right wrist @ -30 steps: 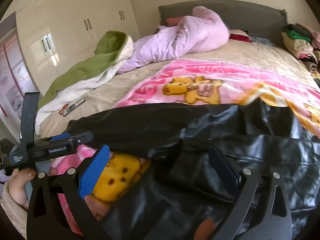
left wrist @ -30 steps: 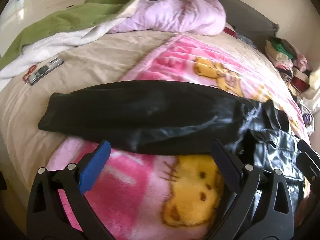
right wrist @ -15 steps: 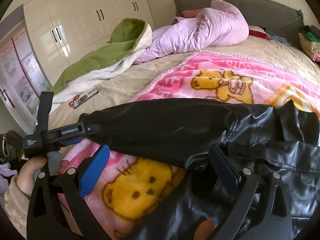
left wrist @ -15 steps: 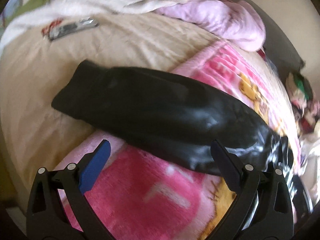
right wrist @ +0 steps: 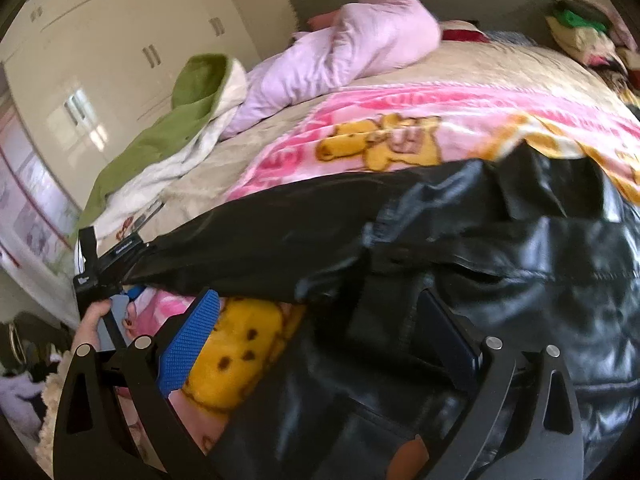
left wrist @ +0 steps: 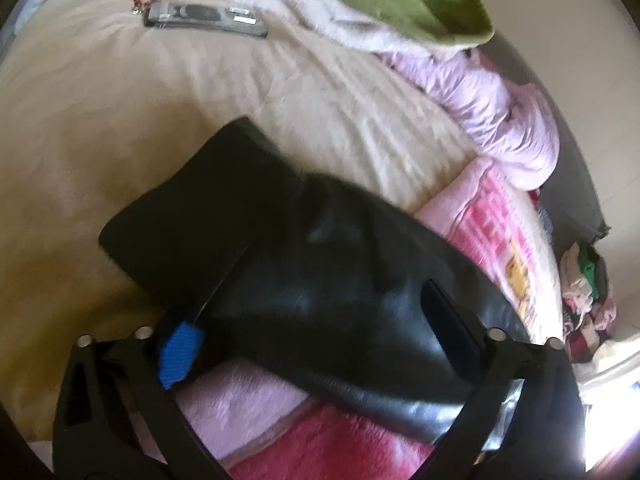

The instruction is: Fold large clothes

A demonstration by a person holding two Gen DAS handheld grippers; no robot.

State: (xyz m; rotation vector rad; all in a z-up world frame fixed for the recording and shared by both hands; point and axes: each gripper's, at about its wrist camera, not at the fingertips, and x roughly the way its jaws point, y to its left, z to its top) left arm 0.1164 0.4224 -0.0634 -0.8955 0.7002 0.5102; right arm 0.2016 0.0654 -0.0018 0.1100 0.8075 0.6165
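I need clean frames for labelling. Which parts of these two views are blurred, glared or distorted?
Left wrist view: motion blur smears the black leather jacket sleeve and the remote; blown-out glare at the lower right edge. Right wrist view: sharper on the jacket, soft blur on the pink blanket, window reflection glaring on the wardrobe. Both: strong fisheye bending with dark corners.

Black leather sleeve [left wrist: 280, 264] lying across bed [left wrist: 100, 128], left hand-held gripper [left wrist: 312, 340] just been closing around it.
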